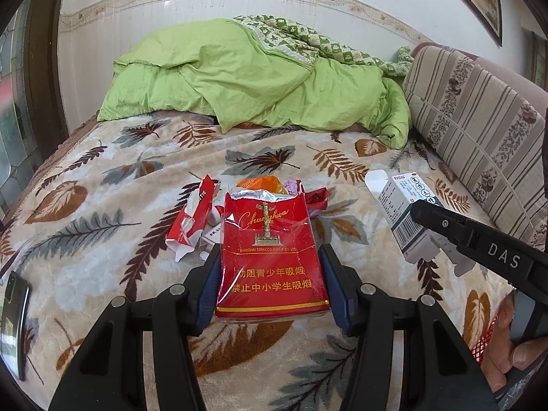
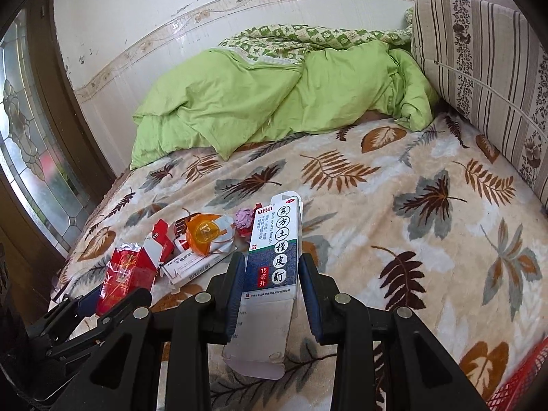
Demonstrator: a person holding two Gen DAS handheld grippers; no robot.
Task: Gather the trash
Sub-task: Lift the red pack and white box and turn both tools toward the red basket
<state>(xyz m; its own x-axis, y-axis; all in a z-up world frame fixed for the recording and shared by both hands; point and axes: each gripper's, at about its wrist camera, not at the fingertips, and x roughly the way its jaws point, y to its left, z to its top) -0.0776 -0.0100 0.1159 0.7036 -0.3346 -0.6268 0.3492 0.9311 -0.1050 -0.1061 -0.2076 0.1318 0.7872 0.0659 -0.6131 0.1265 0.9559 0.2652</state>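
Note:
My left gripper [image 1: 270, 257] is shut on a red Chunghwa cigarette pack [image 1: 270, 260], torn open at the top, held above the leaf-patterned bed. My right gripper [image 2: 272, 267] is shut on a white and blue medicine box [image 2: 274, 250] with its end flaps open; this box also shows in the left wrist view [image 1: 400, 209]. On the bed lies a pile of trash: a torn red and white pack [image 1: 191, 219], an orange and white wrapper [image 2: 209, 233], a flat white box [image 2: 191, 269] and a small pink and red scrap [image 2: 244, 222]. The left gripper with the red pack shows in the right wrist view [image 2: 120, 274].
A green quilt [image 1: 246, 82] is heaped at the far end of the bed against the tiled wall. A striped cushion [image 1: 479, 130] lines the right side. A dark phone [image 1: 13, 322] lies at the left edge. A red mesh basket [image 2: 520, 387] shows at the lower right.

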